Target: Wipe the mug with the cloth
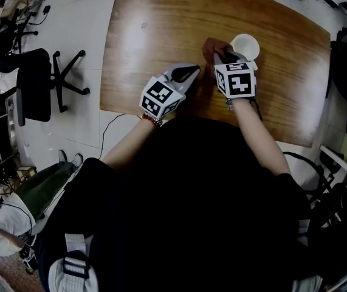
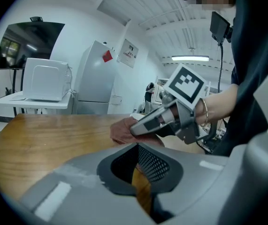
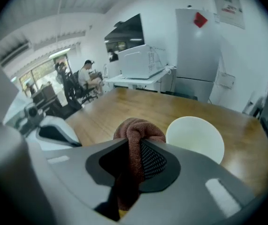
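cloth (image 3: 139, 127) in right gripper (image 3: 134, 159) jaws — mug (image 3: 195, 138) beside.

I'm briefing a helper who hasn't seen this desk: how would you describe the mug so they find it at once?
Start at the big wooden table, then find the right hand-held gripper above it. The mug stands on the wood just beyond that gripper, to its right. It is plain white and round-mouthed, unlike the reddish-brown cloth pinched in the gripper beside it.

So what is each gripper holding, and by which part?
The right gripper is shut on the cloth, pinching a bunched fold whose end bulges past the jaw tips. The left gripper is shut on nothing.
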